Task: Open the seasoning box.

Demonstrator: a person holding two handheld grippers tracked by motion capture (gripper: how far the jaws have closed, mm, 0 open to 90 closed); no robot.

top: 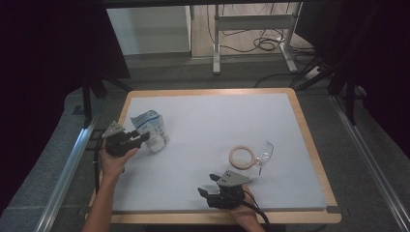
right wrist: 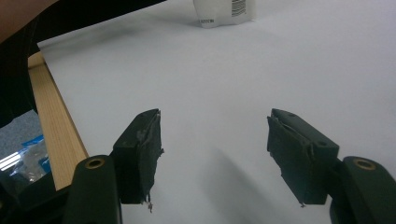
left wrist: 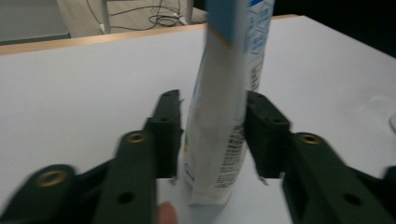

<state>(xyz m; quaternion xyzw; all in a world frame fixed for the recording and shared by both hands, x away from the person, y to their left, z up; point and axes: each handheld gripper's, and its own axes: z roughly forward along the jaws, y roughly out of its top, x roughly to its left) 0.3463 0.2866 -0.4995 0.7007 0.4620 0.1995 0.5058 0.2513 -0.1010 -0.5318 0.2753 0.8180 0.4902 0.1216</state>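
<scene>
left gripper (top: 143, 137) sits at the left side of the white mat (top: 217, 125), pointing right at the blue-and-white pouch (top: 152, 128). in the left gripper view the pouch (left wrist: 229, 93) stands upright between the two black jaws. right-hand jaw looks to be touching the pouch side, left-hand jaw sits just beside it with a thin gap showing. picture is blurred there, so contact on that side is a maybe; jaws are around the pouch and not clearly clamped on it. a fingertip (left wrist: 166, 213) shows at the bottom edge of that view

pouch sits on the mat, left part, about midway between the near and far edges, tilted a bit in the high view. printed label and barcode face the near-right

right gripper (top: 207, 185) is near the near edge of the mat, centre-right, held by the right hand (top: 244, 212), cable trailing off the near edge. right gripper (right wrist: 215, 135) jaws are apart, nothing between them, just bare mat below. bottom of the pouch (right wrist: 224, 11) shows at the top of that view, well apart from these jaws

far-right of the right gripper: a tan ring (top: 242, 157) lying flat, and a clear plastic piece (top: 265, 152) just beside it on the right, touching or overlapping

wooden table rim (top: 309, 140) frames the mat
</scene>
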